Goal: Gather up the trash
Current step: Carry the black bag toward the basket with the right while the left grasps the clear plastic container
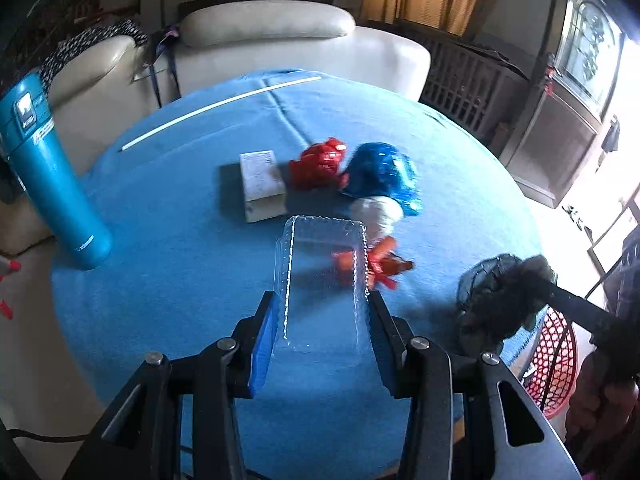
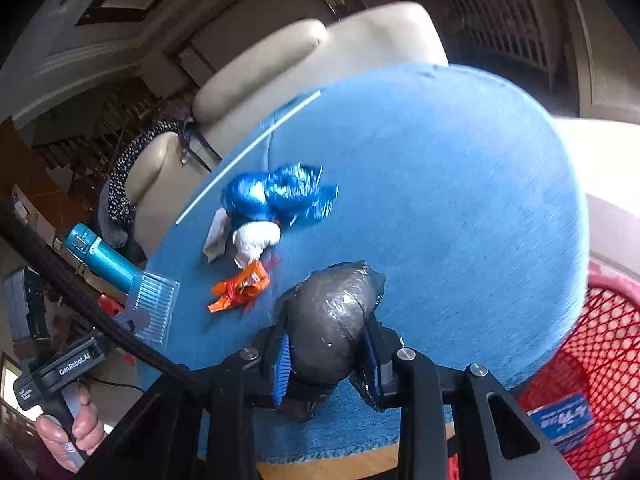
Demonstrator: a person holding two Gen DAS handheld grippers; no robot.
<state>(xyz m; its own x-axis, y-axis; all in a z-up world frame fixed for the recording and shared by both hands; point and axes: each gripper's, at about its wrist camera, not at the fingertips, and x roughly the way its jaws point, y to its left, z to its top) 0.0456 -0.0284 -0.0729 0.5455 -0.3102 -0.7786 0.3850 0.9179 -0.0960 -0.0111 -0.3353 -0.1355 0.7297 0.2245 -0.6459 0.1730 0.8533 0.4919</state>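
My left gripper point(image 1: 322, 312) is shut on a clear plastic clamshell tray point(image 1: 320, 280) and holds it above the blue cloth table point(image 1: 180, 220). My right gripper point(image 2: 328, 332) is shut on a crumpled black plastic bag point(image 2: 332, 320), which also shows in the left wrist view point(image 1: 500, 292) at the table's right edge. On the table lie a blue foil bag point(image 1: 384, 176) point(image 2: 276, 196), a red plastic bag point(image 1: 320, 162), a white wad point(image 1: 378, 214) point(image 2: 256, 240), an orange wrapper point(image 1: 380, 264) point(image 2: 240, 290) and a small white box point(image 1: 262, 184).
A red mesh basket point(image 2: 592, 344) stands beside the table's right edge, with a blue-printed package point(image 2: 560, 420) inside; it also shows in the left wrist view point(image 1: 556, 360). A teal bottle point(image 1: 52, 172) stands at the table's left edge. A cream sofa point(image 1: 280, 48) sits behind the table.
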